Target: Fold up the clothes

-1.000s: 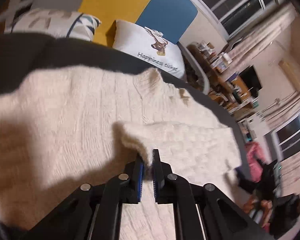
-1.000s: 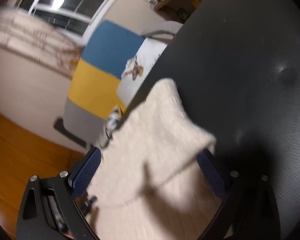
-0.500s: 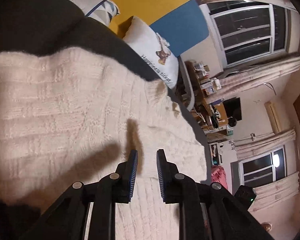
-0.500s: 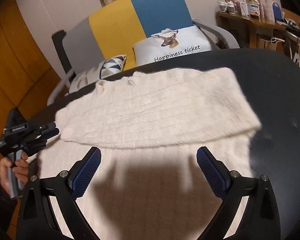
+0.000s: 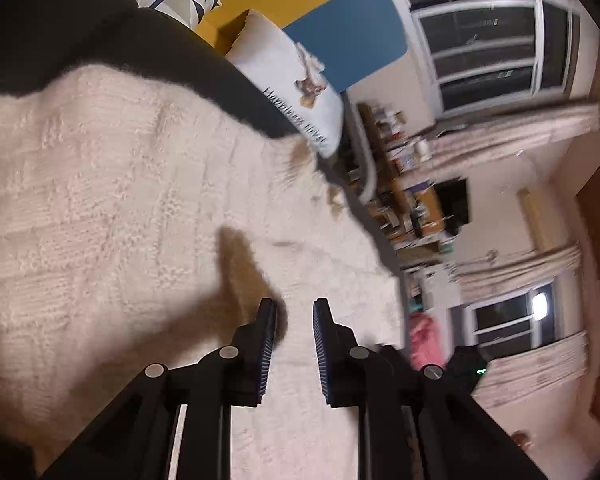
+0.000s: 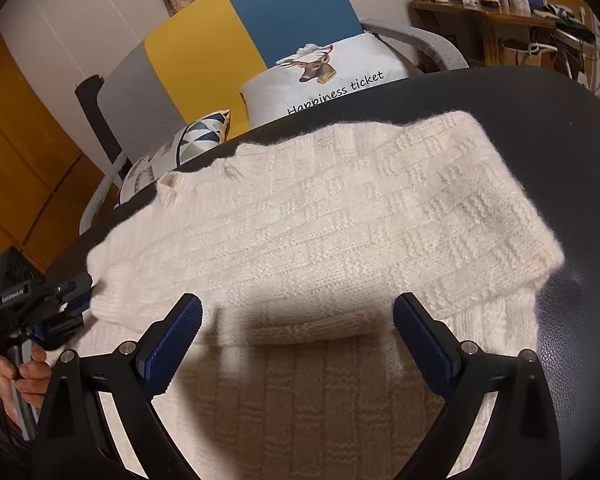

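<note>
Where the left wrist view is filled by the cream sweater (image 5: 112, 200), the left tongs (image 5: 294, 312) are seen slightly parted, gripping nothing. Across the right wrist view's centre, the sweater lies partly folded on the black bench (image 6: 580, 128); the right tongs (image 6: 298, 312) are spread, empty. Soft and limp knit is judged best pinched at an edge.

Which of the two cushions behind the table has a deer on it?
The white cushion against the blue chair back; it shows a deer head and "Happiness ticket". The other cushion carries blue and grey triangles.

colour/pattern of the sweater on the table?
Cream-white sweater, basket-weave block knit; clearest in the right wrist view.
</note>
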{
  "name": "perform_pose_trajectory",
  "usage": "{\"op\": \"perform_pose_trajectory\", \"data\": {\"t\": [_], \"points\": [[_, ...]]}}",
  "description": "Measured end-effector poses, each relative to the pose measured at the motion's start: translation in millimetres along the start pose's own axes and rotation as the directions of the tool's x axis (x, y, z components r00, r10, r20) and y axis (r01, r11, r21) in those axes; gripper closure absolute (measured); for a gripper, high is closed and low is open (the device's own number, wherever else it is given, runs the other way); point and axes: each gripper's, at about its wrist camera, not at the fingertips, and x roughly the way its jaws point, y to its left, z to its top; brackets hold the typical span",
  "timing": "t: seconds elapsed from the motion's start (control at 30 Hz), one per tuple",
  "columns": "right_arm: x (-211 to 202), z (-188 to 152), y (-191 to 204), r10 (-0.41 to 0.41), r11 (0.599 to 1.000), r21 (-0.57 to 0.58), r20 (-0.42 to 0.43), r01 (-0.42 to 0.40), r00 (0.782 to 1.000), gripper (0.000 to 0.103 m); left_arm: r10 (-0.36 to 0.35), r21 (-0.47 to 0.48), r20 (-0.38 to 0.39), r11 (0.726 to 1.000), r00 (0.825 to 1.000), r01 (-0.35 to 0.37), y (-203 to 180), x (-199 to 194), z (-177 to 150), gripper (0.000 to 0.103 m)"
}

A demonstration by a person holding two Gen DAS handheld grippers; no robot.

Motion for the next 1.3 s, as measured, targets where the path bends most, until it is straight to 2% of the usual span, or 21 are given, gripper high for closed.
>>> {"op": "perform_pose_trajectory", "data": {"t": [0.13, 0.17, 0.2, 0.27, 0.33, 0.43, 0.5, 0.53, 0.57, 0.63, 0.67, 0.7, 0.77, 0.87, 0.9, 0.93, 1.03, 1.1, 1.2, 1.3], "points": [[2, 0, 9, -0.038, 0.997, -0.074, -0.02, 0.036, 0.999, 0.005, 0.045, 0.042, -0.031, 0.998, 0.999, -0.043, -5, 10, 4, 0.086], [1, 2, 12, -0.049, 0.995, -0.091, -0.023, 0.046, 0.999, 0.005, 0.049, 0.083, -0.021, 0.995, 0.999, -0.047, -13, 10, 4, 0.094], [-3, 4, 15, -0.054, 0.993, -0.107, -0.012, 0.052, 0.998, 0.005, 0.053, 0.132, 0.007, 0.99, 0.999, -0.053, -22, 6, 2, 0.102], [-9, 13, 21, -0.061, 0.988, -0.143, 0.018, 0.063, 0.998, 0.005, 0.056, 0.241, 0.092, 0.967, 0.994, -0.077, -43, -5, -3, 0.1], [-9, 23, 28, -0.107, 0.972, -0.209, 0.036, 0.112, 0.994, 0.005, 0.053, 0.274, 0.147, 0.957, 0.988, -0.092, -51, -15, -6, 0.101], [4, 31, 33, -0.166, 0.946, -0.28, 0.023, 0.165, 0.986, 0.005, 0.131, 0.31, 0.178, 0.933, 0.975, -0.182, -51, -16, -11, 0.101], [25, 29, 30, -0.25, 0.919, -0.323, -0.033, 0.226, 0.968, 0.005, 0.207, 0.313, 0.143, 0.918, 0.968, -0.243, -38, -5, -12, 0.101], [34, 27, 27, -0.267, 0.916, -0.323, -0.05, 0.237, 0.962, 0.005, 0.248, 0.319, 0.126, 0.907, 0.96, -0.276, -33, 2, -13, 0.1], [40, 23, 22, -0.265, 0.921, -0.31, -0.058, 0.235, 0.963, 0.002, 0.248, 0.307, 0.115, 0.912, 0.962, -0.272, -28, 4, -13, 0.1], [42, 19, 18, -0.249, 0.929, -0.292, -0.043, 0.226, 0.968, 0.001, 0.194, 0.245, 0.097, 0.946, 0.976, -0.212, -17, 1, -9, 0.095], [41, 19, 17, -0.245, 0.93, -0.291, -0.04, 0.223, 0.969, 0.001, 0.149, 0.194, 0.091, 0.967, 0.985, -0.164, -13, -2, -4, 0.088], [41, 19, 17, -0.245, 0.93, -0.294, -0.042, 0.222, 0.969, 0.001, 0.103, 0.142, 0.088, 0.983, 0.991, -0.115, -9, -6, 1, 0.087], [39, 23, 20, -0.238, 0.928, -0.305, -0.046, 0.214, 0.97, 0.001, 0.066, 0.105, 0.101, 0.992, 0.993, -0.076, -6, -10, 10, 0.086], [35, 33, 31, -0.222, 0.918, -0.343, -0.026, 0.2, 0.975, 0.001, 0.111, 0.141, 0.086, 0.983, 0.99, -0.122, -10, -2, 19, 0.088], [34, 37, 35, -0.217, 0.912, -0.359, -0.018, 0.197, 0.976, 0.001, 0.138, 0.158, 0.086, 0.976, 0.987, -0.151, -12, 1, 20, 0.097], [36, 40, 39, -0.222, 0.905, -0.375, -0.012, 0.202, 0.975, 0.001, 0.141, 0.178, 0.112, 0.971, 0.984, -0.16, -17, -1, 19, 0.102], [48, 47, 44, -0.261, 0.887, -0.394, -0.002, 0.24, 0.965, 0.001, 0.113, 0.239, 0.221, 0.957, 0.969, -0.166, -33, -13, 15, 0.1], [55, 49, 40, -0.284, 0.888, -0.376, 0.002, 0.264, 0.959, 0.001, 0.127, 0.245, 0.263, 0.95, 0.956, -0.194, -38, -18, 15, 0.101], [65, 48, 29, -0.278, 0.908, -0.33, -0.014, 0.258, 0.961, 0.0, 0.25, 0.249, 0.231, 0.919, 0.94, -0.305, -28, -1, 18, 0.101], [67, 51, 22, -0.26, 0.927, -0.287, -0.021, 0.243, 0.965, 0.0, 0.272, 0.216, 0.199, 0.925, 0.942, -0.313, -14, 7, 18, 0.097]]}}
